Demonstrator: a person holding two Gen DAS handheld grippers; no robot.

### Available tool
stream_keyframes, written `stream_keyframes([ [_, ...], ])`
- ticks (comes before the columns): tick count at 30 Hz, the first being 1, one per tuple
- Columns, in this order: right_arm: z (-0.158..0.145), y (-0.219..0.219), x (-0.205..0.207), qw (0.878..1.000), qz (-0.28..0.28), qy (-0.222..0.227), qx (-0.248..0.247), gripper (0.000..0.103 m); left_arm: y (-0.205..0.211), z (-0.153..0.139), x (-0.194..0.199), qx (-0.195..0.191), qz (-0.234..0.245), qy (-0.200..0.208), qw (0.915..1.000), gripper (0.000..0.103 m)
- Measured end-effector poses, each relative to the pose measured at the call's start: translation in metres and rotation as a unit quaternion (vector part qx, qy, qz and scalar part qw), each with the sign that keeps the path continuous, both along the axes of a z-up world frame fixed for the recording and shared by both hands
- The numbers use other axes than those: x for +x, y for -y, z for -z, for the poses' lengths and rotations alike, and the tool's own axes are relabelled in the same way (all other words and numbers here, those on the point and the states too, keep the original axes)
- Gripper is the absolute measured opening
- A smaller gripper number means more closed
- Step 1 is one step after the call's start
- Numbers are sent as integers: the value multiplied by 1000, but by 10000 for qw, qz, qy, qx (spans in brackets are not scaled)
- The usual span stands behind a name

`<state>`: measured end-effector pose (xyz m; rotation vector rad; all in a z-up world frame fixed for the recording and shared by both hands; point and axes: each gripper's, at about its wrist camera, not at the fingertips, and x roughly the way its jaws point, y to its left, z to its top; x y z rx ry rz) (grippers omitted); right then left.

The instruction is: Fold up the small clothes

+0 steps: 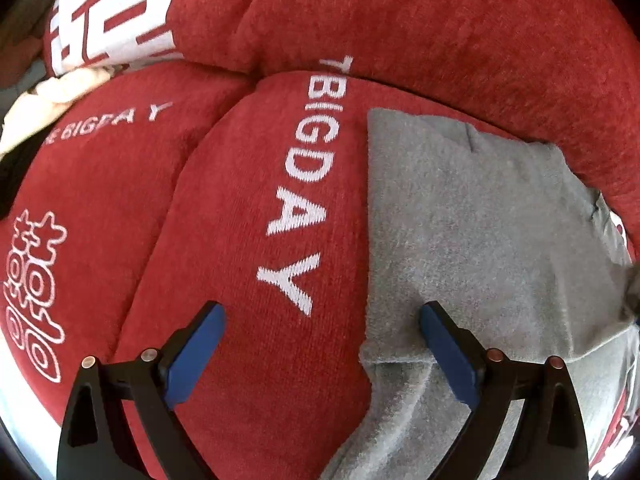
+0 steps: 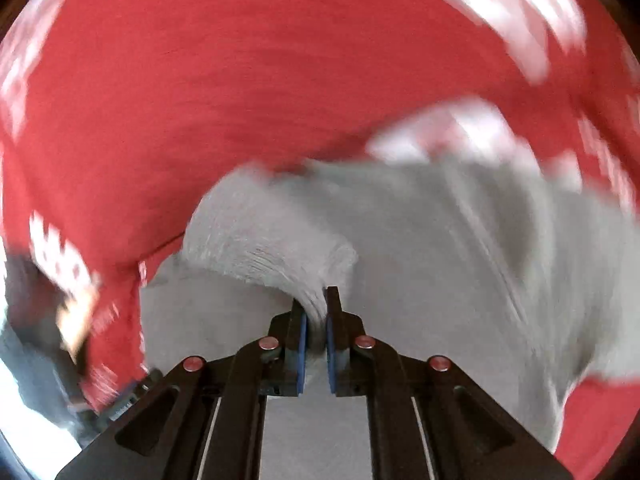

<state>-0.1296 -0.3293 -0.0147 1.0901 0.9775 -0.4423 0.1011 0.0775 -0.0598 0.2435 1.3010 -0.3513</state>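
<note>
Looking down at a grey cloth (image 1: 472,216), small and fuzzy, spread flat on a red cover (image 1: 460,32) with white lettering, sitting on the right half of the left wrist view and just beside the big white "BIG DAY" print (image 1: 304,184). Left tool (image 1: 322,320) hanging over it with the blue pads (image 1: 196,356) spread wide, gripping nothing: one pad over bare red fabric, the other over the near left edge of the grey cloth, where a corner looks turned over on itself. Can't tell whether the pads actually touch the fabric. Cream-coloured fabric (image 1: 52,92) bunched up at the far left edge, plus a white patterned panel (image 1: 116,8) up top. Over in the right wrist view, pretty smeared with blur, but still readable: right tool (image 2: 317,320) clenched on a bunched-up fold of the grey cloth, blue pads nearly together with the fabric pinched between them and fanning out above the tips. Rest of the grey cloth stretching off to the right over the red cover.
</note>
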Motion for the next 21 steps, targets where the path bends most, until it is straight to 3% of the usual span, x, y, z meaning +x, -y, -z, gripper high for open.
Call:
stream_keyframes([
  [2,6,8,-18,9996,167,-17,242,22,4,-13,-2,-114,80,91,9999,98],
  [4,2,14,-24,9993,225,55,280,55,11,-21,-3,-198,193,154,9995,98],
  [7,5,21,-31,9979,481,143,416,61,31,-25,-9,-151,456,198,9986,98],
  [8,10,27,-31,9965,622,106,541,60,40,-23,-12,-88,521,203,9984,98],
  [9,18,27,-27,9936,820,104,764,49,45,-21,-13,-82,548,201,9983,98],
  [10,22,29,-28,9914,927,159,905,21,50,-19,-14,-72,575,227,9981,98],
  [11,29,30,-24,9902,954,241,989,10,53,-17,-16,-50,590,246,9979,98],
  [15,4,36,-15,9985,174,436,276,9,61,6,-25,355,731,263,9963,98],
  [17,3,39,-9,9991,-261,326,-122,9,55,7,-27,240,676,282,9970,98],
  [20,26,45,-17,9985,-471,-231,-129,9,50,2,-29,350,590,221,9974,98],
  [21,29,46,-27,9990,-407,-149,-104,9,50,0,-31,399,627,239,9969,98],
])
